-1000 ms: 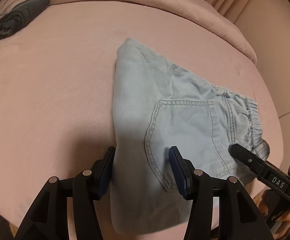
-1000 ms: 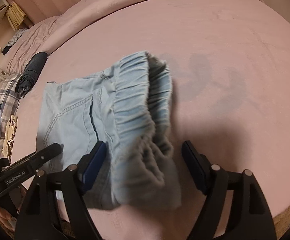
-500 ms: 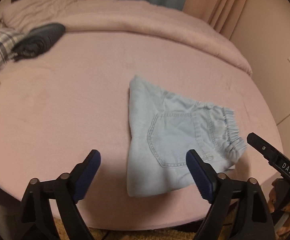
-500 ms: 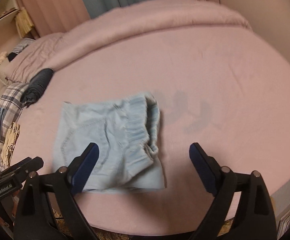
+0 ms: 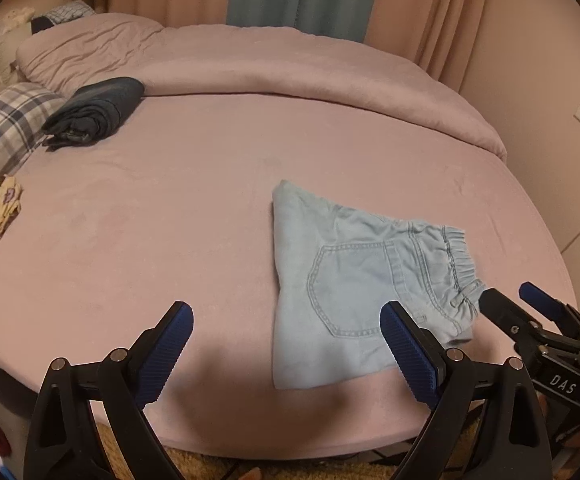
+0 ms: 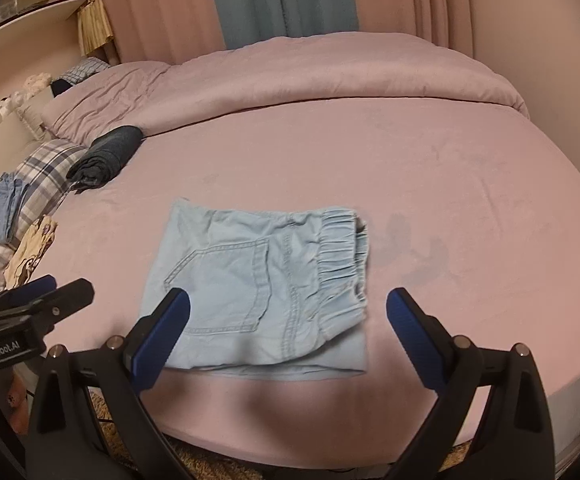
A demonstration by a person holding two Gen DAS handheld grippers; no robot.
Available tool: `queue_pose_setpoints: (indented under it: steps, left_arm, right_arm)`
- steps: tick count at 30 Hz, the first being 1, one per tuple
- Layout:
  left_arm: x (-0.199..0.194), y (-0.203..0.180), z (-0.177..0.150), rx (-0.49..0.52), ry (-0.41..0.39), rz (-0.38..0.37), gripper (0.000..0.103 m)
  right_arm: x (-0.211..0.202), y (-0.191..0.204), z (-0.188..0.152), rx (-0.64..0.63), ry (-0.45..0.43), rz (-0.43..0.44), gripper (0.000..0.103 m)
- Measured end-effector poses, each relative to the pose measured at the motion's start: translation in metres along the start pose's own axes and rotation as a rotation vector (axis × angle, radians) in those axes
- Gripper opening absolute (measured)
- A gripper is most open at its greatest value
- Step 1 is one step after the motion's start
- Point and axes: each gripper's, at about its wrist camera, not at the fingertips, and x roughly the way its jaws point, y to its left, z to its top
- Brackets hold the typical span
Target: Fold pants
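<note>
Nearest, the left gripper [image 5: 286,332] and right gripper [image 6: 288,322] are hovering with fingers spread wide, gripping nothing. Beyond them, the folded light-blue denim pants [image 6: 266,284] are lying flat on the pink bed [image 6: 409,168], waistband toward three o'clock. A rolled dark-blue garment [image 6: 106,158] is sitting at ten o'clock.

Warm, dim indoor light washes both fisheye views pink, soft shadows pool on the bed [image 6: 429,184] near its front edge, the edges bend and blacken at the corners, and focus stays fairly sharp throughout.
</note>
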Motion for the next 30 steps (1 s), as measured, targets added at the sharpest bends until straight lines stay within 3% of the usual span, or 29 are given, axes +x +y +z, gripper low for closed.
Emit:
queue_pose_setpoints:
  steps: [30]
  left_arm:
    - [-0.005, -0.021, -0.009, 0.050, 0.012, 0.010, 0.094]
  right_arm:
    - [-0.005, 0.008, -0.010, -0.023, 0.013, -0.072, 0.100]
